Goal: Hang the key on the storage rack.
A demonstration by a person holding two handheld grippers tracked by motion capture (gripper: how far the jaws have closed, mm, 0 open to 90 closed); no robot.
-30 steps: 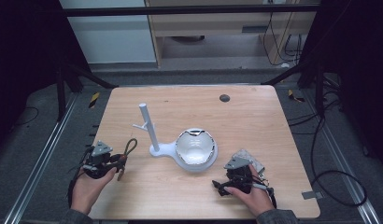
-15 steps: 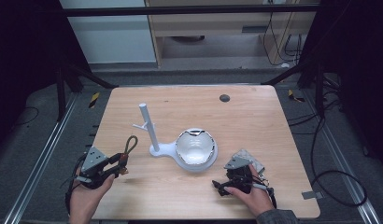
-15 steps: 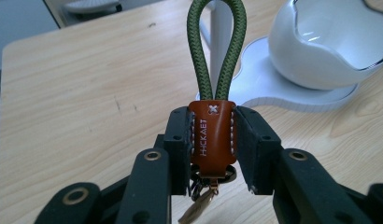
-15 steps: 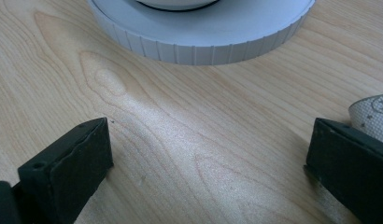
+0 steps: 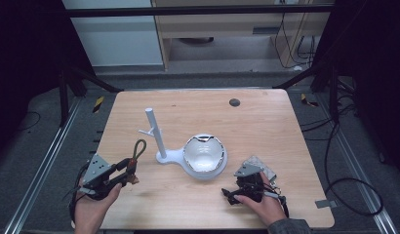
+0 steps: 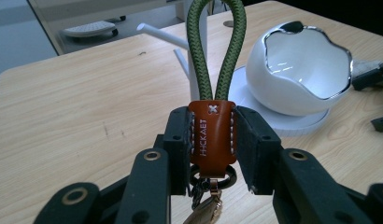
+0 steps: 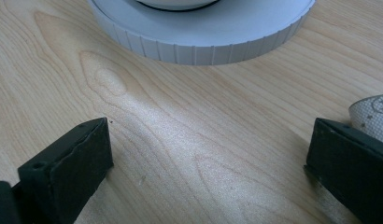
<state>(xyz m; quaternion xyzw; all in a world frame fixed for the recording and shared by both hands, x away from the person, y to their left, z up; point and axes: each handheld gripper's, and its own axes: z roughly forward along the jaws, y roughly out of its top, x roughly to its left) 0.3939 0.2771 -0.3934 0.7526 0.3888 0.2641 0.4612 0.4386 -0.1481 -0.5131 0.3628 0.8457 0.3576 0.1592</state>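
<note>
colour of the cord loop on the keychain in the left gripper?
Olive green, braided cord loop, above a brown leather tab. Clearest in the left gripper view.

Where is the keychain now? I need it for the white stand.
The keychain is clamped in the left hand-held gripper at the table's front left, its green loop pointing toward the white stand.

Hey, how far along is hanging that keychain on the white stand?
Done: the left hand-held gripper has the keychain clamped by its brown leather tab, green loop up. In hand: carrying it toward the white stand. Left: looping it over the peg, apparently. The right hand-held gripper sits open on the table.
</note>
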